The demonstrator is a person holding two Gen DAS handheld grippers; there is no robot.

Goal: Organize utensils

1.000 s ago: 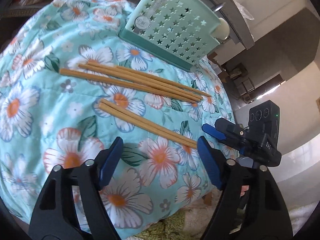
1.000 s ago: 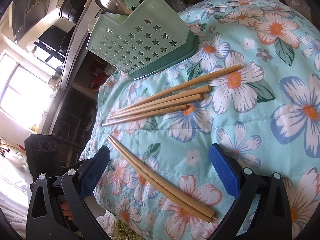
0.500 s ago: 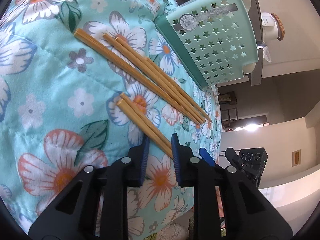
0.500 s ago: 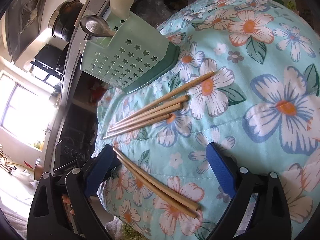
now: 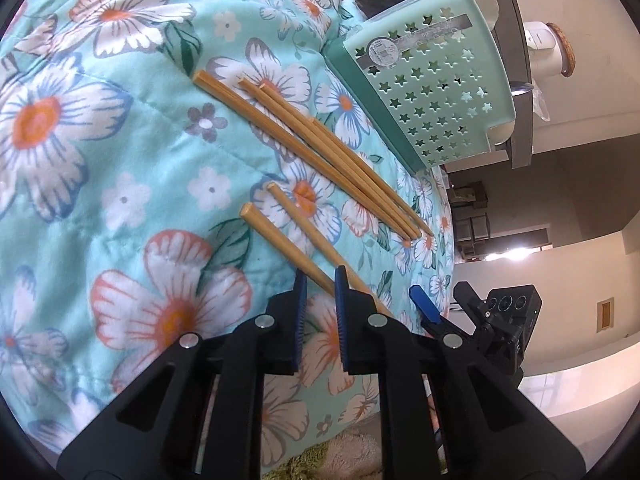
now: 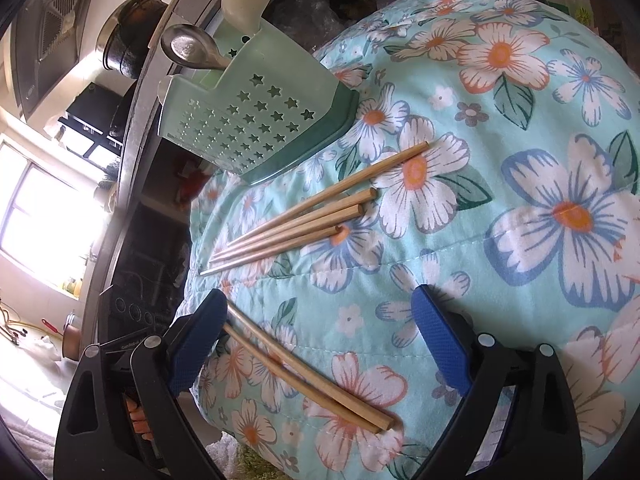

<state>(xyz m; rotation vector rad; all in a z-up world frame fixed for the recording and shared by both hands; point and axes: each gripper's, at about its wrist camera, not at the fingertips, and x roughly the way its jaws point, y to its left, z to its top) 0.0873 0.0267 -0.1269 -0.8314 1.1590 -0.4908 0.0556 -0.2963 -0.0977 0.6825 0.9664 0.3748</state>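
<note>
The left claw (image 5: 320,280), nearly pressed together, pinches one chopstick (image 5: 280,240) of the near pair, whose long axis runs toward ten o'clock, the star-holed holder (image 5: 432,92) lying at one o'clock; the right claw (image 6: 316,316) gapes spread.

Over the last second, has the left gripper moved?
Yes. The left gripper has advanced toward the holder and closed on the near chopstick, its end lifted off the cloth.

Matt wooden chopsticks (image 5: 304,148) lie on soft quilted floral cloth (image 5: 120,160); the star-pierced holder (image 5: 432,92) is smooth plastic, its spoon (image 6: 188,48) shiny metal.
</note>
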